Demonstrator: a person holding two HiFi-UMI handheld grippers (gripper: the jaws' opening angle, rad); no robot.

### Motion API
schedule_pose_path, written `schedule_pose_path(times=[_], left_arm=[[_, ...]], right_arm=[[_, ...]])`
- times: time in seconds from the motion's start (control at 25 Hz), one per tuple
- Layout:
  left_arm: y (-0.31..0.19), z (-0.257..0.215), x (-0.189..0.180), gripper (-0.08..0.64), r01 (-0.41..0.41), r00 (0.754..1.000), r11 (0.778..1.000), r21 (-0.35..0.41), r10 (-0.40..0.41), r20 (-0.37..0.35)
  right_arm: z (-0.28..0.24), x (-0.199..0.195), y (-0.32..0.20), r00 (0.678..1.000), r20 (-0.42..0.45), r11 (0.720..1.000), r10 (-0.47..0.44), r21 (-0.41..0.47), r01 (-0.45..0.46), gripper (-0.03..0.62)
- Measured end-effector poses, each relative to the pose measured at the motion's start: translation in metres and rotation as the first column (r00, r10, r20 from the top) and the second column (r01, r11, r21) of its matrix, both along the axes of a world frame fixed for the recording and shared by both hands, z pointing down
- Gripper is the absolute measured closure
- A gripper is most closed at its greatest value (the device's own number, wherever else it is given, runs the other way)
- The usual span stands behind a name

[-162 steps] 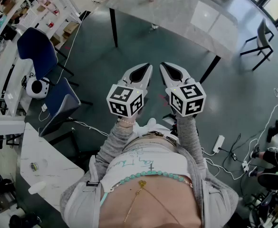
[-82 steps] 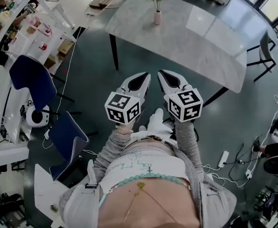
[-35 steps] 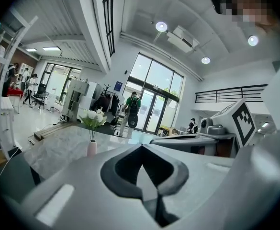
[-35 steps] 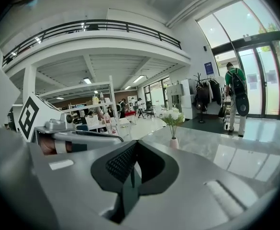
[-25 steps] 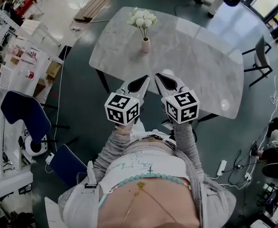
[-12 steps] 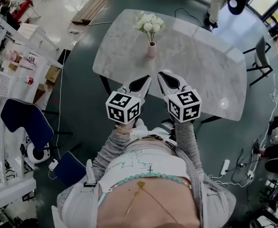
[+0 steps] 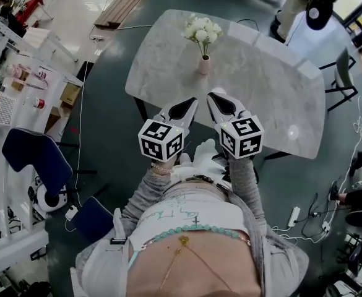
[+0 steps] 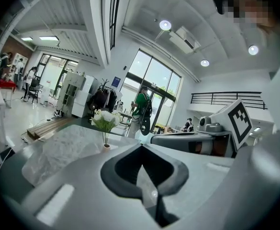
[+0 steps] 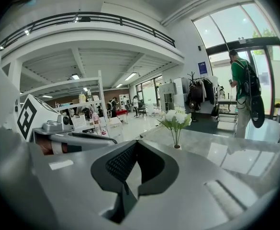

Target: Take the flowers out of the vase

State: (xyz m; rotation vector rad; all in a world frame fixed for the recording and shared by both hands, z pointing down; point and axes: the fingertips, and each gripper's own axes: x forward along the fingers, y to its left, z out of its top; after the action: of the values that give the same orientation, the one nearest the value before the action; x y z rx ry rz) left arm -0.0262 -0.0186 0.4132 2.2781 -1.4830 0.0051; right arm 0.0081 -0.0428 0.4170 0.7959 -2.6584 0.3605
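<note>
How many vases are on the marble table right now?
1. The pink vase stands on the table, left of centre and towards the far edge, holding the white flowers. The left gripper and right gripper hide a little of the near edge.

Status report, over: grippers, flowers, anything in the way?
Left gripper and right gripper: jaws shut, empty, well short of the vase. Flowers upright in vase, untouched. Nothing else on table near it.
</note>
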Motion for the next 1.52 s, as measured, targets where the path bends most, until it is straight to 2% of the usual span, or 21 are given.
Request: schedule_pose_path(times=[0.44, 0.72, 1.52], left_arm=[[-0.040, -0.002, -0.032, 0.560, 0.060, 0.998, 0.998, 0.001, -0.060, -0.010], [-0.071, -0.006, -0.045, 0.560, 0.069, 0.998, 0.998, -0.003, -0.069, -0.001], [-0.146, -0.011, -0.025, 0.560, 0.121, 0.992, 0.993, -0.015, -0.120, 0.034]], right_arm=[[-0.001, -0.033, -0.042, 0.999, 0.004, 0.999, -0.052, -0.012, 0.052, 0.568], [-0.002, -0.047, -0.068, 0.998, 0.007, 0.997, -0.069, -0.023, 0.069, 0.568], [-0.004, -0.016, -0.151, 0.995, 0.022, 0.995, -0.095, -0.039, 0.096, 0.568]])
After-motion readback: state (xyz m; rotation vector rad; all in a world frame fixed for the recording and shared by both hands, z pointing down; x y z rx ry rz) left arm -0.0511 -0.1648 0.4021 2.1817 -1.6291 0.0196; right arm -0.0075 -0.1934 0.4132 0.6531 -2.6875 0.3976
